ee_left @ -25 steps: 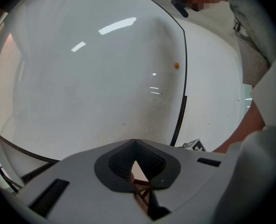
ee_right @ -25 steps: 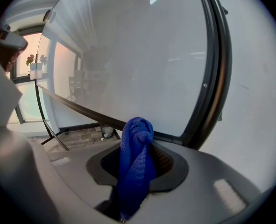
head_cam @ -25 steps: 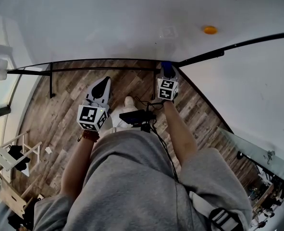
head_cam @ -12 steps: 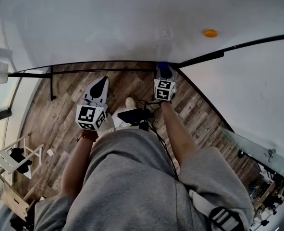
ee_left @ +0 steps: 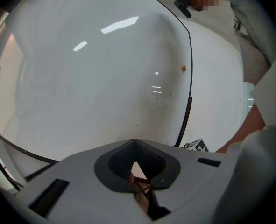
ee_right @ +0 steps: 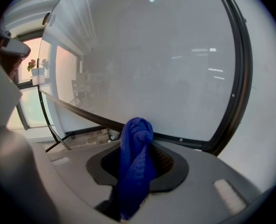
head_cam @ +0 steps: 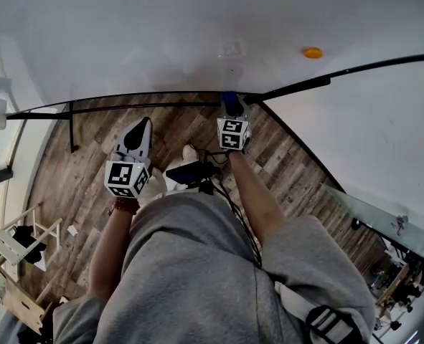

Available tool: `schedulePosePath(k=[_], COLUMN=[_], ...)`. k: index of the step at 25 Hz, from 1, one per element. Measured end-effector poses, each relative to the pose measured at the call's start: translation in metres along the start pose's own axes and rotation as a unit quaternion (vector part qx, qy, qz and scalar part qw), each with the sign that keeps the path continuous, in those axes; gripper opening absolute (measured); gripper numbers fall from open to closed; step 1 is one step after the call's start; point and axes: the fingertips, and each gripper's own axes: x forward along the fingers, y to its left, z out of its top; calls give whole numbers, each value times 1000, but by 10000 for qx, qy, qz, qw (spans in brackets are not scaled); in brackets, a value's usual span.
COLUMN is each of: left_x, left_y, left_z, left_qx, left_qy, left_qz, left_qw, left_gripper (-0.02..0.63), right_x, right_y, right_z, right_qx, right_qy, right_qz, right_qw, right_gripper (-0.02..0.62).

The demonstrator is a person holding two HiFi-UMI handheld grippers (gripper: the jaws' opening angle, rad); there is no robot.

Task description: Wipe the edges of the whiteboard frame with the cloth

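Right gripper [ee_right: 138,146]: clamped on the blue cloth [ee_right: 135,167], at the whiteboard frame [ee_right: 184,141] bottom edge, near its right corner.
Left gripper [ee_left: 135,148]: jaws together, empty, apart from the frame.
Room: bottom edge runs bare leftward.

The right gripper [head_cam: 230,110] holds a blue cloth [head_cam: 229,99] at the black frame [head_cam: 147,105] along the whiteboard [head_cam: 161,34]'s bottom edge, near its corner. The left gripper [head_cam: 140,129] hangs over the wooden floor [head_cam: 75,163], apart from the frame. An orange dot [head_cam: 312,52] sits on the board.
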Motion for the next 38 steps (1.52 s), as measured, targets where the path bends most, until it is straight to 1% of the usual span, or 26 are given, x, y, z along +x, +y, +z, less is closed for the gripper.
schedulePosePath(k=[13, 20, 33, 38], left_x=[-17, -23, -42, -44], left_y=[27, 38, 66, 71], left_z=[1, -2, -5, -9], left_qx=[-70, -104, -198, -216], left_qy=[-8, 5, -3, 48], left_qz=[152, 227, 449, 504], left_qw=[9999, 9997, 9988, 9985], left_gripper=[9, 9, 9, 9], right_x=[2, 5, 12, 14], right_y=[26, 38, 72, 77], right_z=[8, 6, 13, 13], right_qx=[95, 19, -31, -23], right_qy=[62, 133, 101, 106], right_qz=[53, 79, 273, 320], right_qw=[9999, 9999, 9996, 9994], right_gripper=[127, 127, 127, 127])
